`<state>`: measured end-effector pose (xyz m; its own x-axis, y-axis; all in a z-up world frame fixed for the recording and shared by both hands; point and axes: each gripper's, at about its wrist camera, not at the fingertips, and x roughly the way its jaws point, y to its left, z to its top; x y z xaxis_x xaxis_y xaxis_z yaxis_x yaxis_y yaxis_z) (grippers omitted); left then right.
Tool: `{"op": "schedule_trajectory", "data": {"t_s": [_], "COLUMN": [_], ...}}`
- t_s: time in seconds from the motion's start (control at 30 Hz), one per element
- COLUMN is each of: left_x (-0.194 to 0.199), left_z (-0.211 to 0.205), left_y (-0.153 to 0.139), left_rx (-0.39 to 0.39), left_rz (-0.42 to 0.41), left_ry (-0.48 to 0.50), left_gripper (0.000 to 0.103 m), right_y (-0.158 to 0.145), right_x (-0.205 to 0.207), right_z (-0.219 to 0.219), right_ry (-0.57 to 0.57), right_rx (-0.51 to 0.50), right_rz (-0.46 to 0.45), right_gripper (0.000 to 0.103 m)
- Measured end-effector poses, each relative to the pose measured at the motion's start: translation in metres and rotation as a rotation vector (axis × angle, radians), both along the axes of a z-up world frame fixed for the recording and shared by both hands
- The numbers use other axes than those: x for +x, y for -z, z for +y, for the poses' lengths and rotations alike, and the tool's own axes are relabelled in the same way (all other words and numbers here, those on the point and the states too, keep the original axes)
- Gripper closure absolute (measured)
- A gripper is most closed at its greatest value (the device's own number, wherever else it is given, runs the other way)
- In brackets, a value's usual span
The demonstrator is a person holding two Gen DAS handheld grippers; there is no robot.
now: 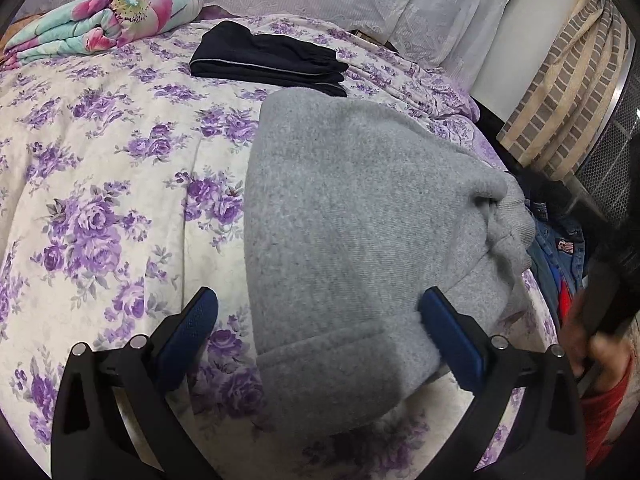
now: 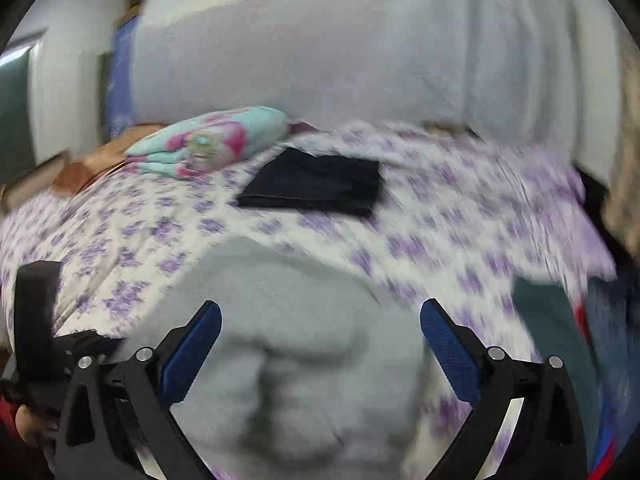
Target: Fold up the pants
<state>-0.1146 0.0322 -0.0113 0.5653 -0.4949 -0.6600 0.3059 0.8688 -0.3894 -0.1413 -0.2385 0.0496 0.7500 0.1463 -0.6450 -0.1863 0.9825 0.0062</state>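
Grey fleece pants (image 1: 360,216) lie folded in a thick bundle on the floral bedspread (image 1: 100,168). My left gripper (image 1: 320,300) is open, its blue pads (image 1: 452,340) spread wide over the near end of the bundle; the right pad touches the cloth. In the blurred right wrist view the grey pants (image 2: 304,360) lie under my right gripper (image 2: 320,312), which is open with nothing between its blue pads (image 2: 192,352). The left gripper's body (image 2: 36,320) shows at the left edge there.
Folded dark navy pants (image 1: 268,60) lie further back on the bed, also in the right wrist view (image 2: 316,188). A folded floral quilt (image 1: 104,20) sits at the back left. Jeans and other clothes (image 1: 560,248) are piled off the bed's right side.
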Motion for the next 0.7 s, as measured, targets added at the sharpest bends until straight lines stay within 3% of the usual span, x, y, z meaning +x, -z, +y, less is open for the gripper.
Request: {"op": "schedule_trajectory", "data": {"t_s": [0.03,0.07,0.1,0.17,0.33,0.43,0.5,0.57,0.63,0.7], "left_x": [0.0,0.0,0.0,-0.001,-0.009,-0.012,-0.007,0.003,0.015,0.042], "left_z": [0.0,-0.001,-0.001,-0.001,0.008,0.013,0.008,-0.011,-0.036,-0.066], "left_y": [0.0,0.0,0.001,0.0,-0.011,-0.045,-0.071,-0.088,-0.088,-0.063], "left_rx": [-0.001,0.003,0.007,0.007,0.022,0.108,0.151,0.21,0.275,0.32], "left_rz": [0.001,0.001,0.001,-0.002,-0.032,-0.167,-0.244,-0.28,-0.29,-0.196], "left_ry": [0.0,0.0,0.001,0.0,-0.029,-0.093,-0.113,-0.095,-0.057,-0.013], "left_gripper": [0.004,0.004,0.004,0.004,0.004,0.004,0.004,0.004,0.004,0.004], "right_y": [0.021,0.041,0.041,0.027,-0.016,0.005,0.026,0.019,0.022,0.021], "right_x": [0.011,0.015,0.014,0.011,-0.046,-0.043,-0.025,-0.03,-0.031,-0.034], "right_z": [-0.004,-0.018,-0.031,-0.04,-0.034,-0.025,-0.024,-0.027,-0.023,-0.017], "right_ry": [0.009,-0.002,0.004,0.038,0.026,0.052,0.051,0.07,0.078,0.086], "right_rx": [-0.016,0.094,0.179,0.198,0.083,-0.058,-0.06,-0.052,-0.08,-0.116], "right_rz": [0.085,0.122,0.123,0.118,-0.141,-0.131,-0.035,-0.096,-0.106,-0.125], "right_gripper": [0.003,0.003,0.003,0.003,0.003,0.003,0.003,0.003,0.003,0.003]}}
